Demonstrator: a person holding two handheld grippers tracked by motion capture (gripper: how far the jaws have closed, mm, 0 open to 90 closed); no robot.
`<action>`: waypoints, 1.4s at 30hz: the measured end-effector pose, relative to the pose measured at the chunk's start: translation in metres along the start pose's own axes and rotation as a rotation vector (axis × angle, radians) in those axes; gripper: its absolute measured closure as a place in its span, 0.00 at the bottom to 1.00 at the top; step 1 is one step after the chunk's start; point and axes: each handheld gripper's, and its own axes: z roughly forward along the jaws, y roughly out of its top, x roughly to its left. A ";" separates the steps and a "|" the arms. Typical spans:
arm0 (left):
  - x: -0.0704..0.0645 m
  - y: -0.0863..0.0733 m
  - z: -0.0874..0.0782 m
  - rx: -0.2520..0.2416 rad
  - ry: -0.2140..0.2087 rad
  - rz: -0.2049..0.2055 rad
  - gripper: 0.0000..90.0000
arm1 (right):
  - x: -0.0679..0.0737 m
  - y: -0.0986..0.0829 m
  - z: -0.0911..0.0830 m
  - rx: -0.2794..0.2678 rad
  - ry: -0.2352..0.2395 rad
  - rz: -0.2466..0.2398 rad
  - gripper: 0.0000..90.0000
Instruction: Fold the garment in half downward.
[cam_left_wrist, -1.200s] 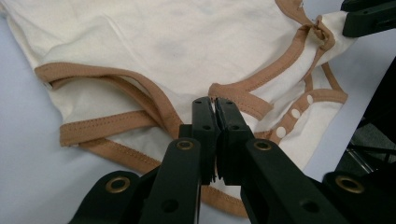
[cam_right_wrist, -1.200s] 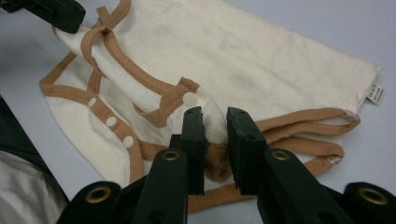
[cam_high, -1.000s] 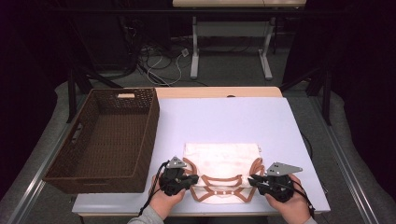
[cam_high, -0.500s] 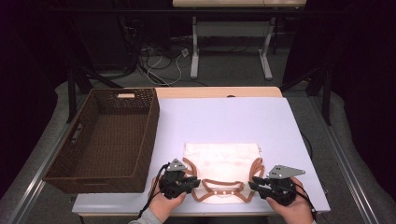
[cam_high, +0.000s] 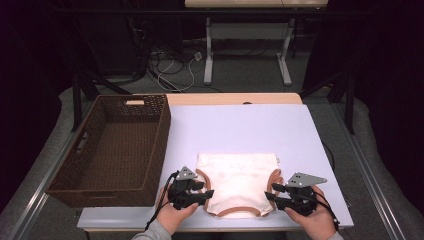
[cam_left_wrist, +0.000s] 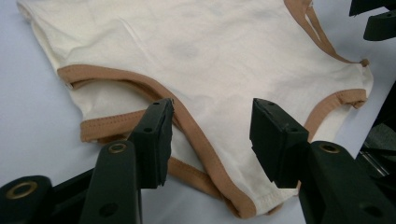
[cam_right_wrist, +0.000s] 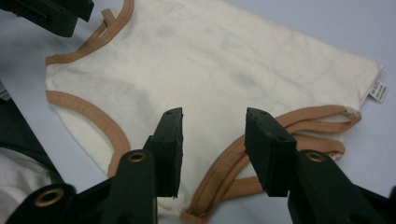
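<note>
Fingers of both grippers now stand apart, clear of the cream garment, which they held a second ago. It lies flat at the lower centre of the high view, between the left gripper and the right gripper. That fold looks finished, I judge.

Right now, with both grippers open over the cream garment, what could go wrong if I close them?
1. The left gripper hovers open over doubled brown trim; it might pinch one layer only, so the garment could unfold unevenly.
2. The right gripper straddles plain cloth beside the trim; thin fabric may slip out.
3. The garment's near hem lies close to the table edge, so a pull toward you could drag it off.
</note>
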 end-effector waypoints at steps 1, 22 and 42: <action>0.001 0.001 0.000 0.001 0.005 0.012 0.52 | 0.000 0.001 0.001 0.004 -0.002 -0.002 0.61; 0.029 0.035 0.006 -0.018 0.050 -0.035 0.40 | -0.020 0.027 0.018 0.023 0.012 -0.041 0.50; 0.040 0.072 0.009 -0.044 0.024 -0.038 0.37 | -0.045 0.066 0.021 0.024 -0.039 -0.070 0.45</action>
